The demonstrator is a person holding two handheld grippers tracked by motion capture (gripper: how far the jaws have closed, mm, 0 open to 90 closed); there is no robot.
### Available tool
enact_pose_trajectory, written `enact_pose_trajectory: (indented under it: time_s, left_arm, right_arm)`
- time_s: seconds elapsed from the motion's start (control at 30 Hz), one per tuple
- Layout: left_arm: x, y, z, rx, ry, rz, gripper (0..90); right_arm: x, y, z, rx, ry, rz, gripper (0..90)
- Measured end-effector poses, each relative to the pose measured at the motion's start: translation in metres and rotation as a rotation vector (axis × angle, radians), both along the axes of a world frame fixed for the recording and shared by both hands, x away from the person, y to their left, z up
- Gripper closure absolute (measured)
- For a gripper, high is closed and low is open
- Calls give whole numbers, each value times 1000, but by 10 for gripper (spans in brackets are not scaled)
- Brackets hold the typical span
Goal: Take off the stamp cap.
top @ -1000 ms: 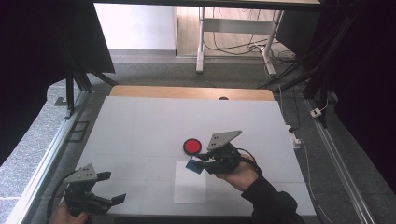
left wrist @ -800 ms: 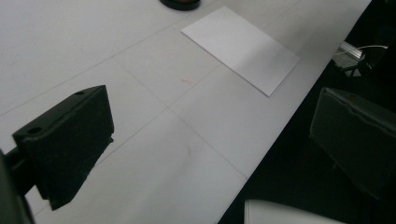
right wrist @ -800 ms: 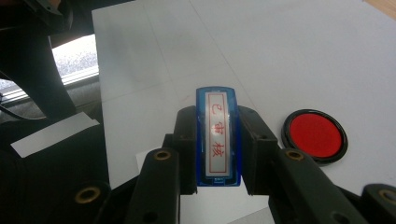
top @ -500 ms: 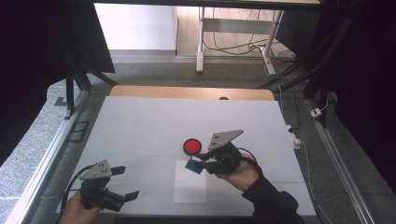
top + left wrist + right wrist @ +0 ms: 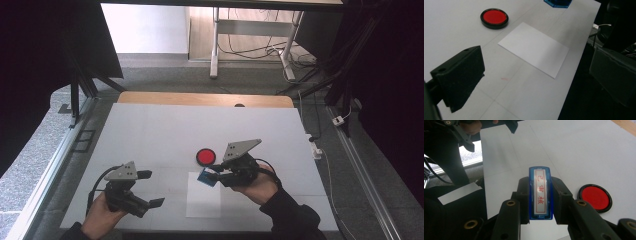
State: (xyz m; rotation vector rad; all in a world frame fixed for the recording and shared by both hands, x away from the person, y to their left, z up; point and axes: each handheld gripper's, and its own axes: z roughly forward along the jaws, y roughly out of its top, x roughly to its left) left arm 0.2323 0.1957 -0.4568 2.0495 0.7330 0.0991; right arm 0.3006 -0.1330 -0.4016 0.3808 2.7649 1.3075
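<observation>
Right gripper view: right gripper point(image 5: 540, 195) clamps blue stamp point(image 5: 540, 192) over white paper point(image 5: 204, 200), beside red ink pad point(image 5: 205, 157). Left gripper point(image 5: 147, 189) spread wide, holding nothing.

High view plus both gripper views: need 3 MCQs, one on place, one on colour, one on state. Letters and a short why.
1. Where does the ink pad lie relative to the white sheet?
A. On the sheet
B. Just beyond the sheet's far edge, on the table
C. At the table's left edge

2. What colour is the body of the stamp?
A. Blue
B. Green
C. Yellow

3. What state are the right tongs in?
A. Open and empty
B. Shut on the ink pad
C. Shut on the stamp

Answers:
1. B: the high view shows the red disc on the bare table, past the sheet's far edge.
2. A: the right gripper view shows a blue casing around a white label with red characters.
3. C: in the right gripper view both jaws press the stamp's sides; the left tongs are spread with nothing between them.
</observation>
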Motion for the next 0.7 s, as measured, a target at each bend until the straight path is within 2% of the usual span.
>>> enact_pose_trajectory:
  time_s: [0.27,0.43,0.57,0.7]
  left_arm:
    - [16,-14,-1,-21,17,-84,0]
    - [25,-24,-2,-20,16,-109,0]
    - [30,-35,-2,9,0,-137,0]
    - [36,-47,-2,18,-5,-170,0]
  right_arm:
    - [-1,0,3,11,-5,10,709]
    - [-1,0,4,16,-4,14,709]
    - [-2,0,5,22,-7,21,709]
    - [-2,0,6,27,-7,28,709]
